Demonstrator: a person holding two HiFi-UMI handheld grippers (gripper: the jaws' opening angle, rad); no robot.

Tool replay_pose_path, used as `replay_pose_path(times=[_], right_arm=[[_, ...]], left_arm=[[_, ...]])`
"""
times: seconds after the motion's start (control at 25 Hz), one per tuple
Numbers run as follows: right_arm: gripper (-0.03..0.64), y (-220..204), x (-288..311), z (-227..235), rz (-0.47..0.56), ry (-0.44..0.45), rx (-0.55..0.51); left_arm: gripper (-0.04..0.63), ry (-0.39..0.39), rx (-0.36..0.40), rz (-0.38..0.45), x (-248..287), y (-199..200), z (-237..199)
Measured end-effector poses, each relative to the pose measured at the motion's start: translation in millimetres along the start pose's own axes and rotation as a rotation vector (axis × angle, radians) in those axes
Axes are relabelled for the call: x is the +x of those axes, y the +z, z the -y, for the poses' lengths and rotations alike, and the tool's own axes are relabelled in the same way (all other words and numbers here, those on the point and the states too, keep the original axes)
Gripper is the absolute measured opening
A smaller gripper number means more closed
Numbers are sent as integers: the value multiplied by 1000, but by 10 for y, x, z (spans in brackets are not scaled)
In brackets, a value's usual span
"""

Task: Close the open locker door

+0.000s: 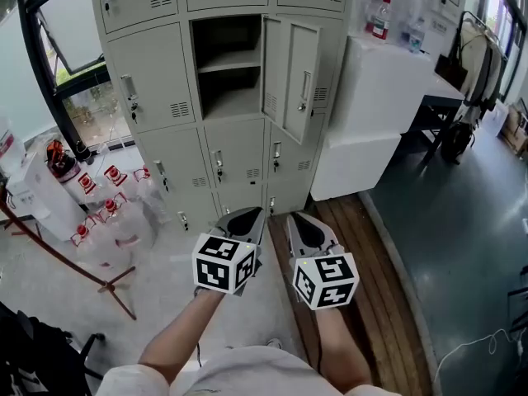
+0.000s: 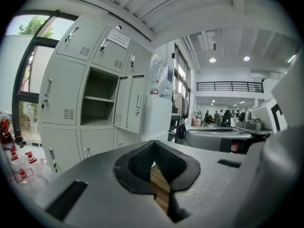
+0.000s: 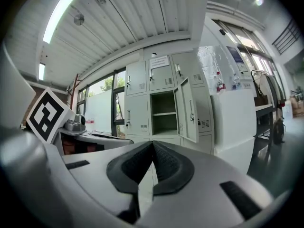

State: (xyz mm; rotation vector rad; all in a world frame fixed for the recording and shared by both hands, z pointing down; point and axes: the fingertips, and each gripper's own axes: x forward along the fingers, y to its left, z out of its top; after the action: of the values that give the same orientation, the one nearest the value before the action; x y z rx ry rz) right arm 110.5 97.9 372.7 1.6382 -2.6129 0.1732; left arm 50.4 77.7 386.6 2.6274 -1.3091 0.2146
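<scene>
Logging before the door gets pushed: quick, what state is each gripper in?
Left gripper: jaws closed, holding nothing.
Right gripper: jaws closed, holding nothing.

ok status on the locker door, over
Left gripper and right gripper shut, empty, short of the lockers. Door open, swung right. Nothing in the way.

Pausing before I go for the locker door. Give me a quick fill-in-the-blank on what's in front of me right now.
1. The open locker door hangs on the ____ side of its compartment, seen from the head view.
2. Inside that compartment there is a single bare ____.
3. The left gripper and the right gripper both have their jaws ____, with nothing between them.

Missing words: right; shelf; shut.
</scene>
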Motion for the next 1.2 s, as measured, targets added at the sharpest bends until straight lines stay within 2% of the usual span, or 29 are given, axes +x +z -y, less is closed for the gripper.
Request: replay_pose_path(times=[0.24, 0.52, 0.88, 1.2], right_arm=[[5, 24, -36, 391, 11, 26, 4], [5, 30, 30, 636, 15, 52, 22], [5, 4, 252, 832, 13, 47, 20], [5, 112, 707, 945, 22, 19, -8]], left_arm=[[6, 12, 14, -11, 328, 30, 251], [6, 41, 4, -26, 541, 36, 270], [6, 46, 4, -29, 791, 44, 110], [6, 14, 1, -5, 1098, 216, -272]])
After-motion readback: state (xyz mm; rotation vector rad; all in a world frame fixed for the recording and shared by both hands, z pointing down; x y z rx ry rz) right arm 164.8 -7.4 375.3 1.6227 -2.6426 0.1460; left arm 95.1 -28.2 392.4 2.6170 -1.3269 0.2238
